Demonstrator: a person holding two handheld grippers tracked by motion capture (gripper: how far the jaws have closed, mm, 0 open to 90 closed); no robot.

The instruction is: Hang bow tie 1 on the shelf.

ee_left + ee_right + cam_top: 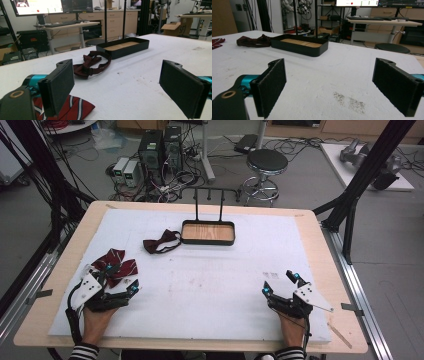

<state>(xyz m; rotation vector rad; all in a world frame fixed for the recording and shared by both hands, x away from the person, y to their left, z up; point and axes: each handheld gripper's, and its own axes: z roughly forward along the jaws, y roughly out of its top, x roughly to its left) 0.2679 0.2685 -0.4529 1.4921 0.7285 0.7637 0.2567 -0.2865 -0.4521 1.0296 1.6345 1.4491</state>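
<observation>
Two bow ties: the striped bow tie (pixel 116 265) lies slantwise beside the wide-open left gripper (pixel 121 279); the right gripper (pixel 280 283) gapes empty.

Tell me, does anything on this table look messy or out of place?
Slightly. The dark maroon bow tie lies crumpled beside the black tray, not in it. The striped bow tie lies rumpled by the left gripper. Dark specks stain the white mat.

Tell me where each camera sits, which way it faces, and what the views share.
High view: above the person's side, looking down on the table; both hands, left gripper and right gripper show.
Left gripper view: between its open jaws, facing striped bow tie, dark bow tie, tray.
Right gripper view: low, open jaws, facing tray.
Shared: tray, dark bow tie.
</observation>
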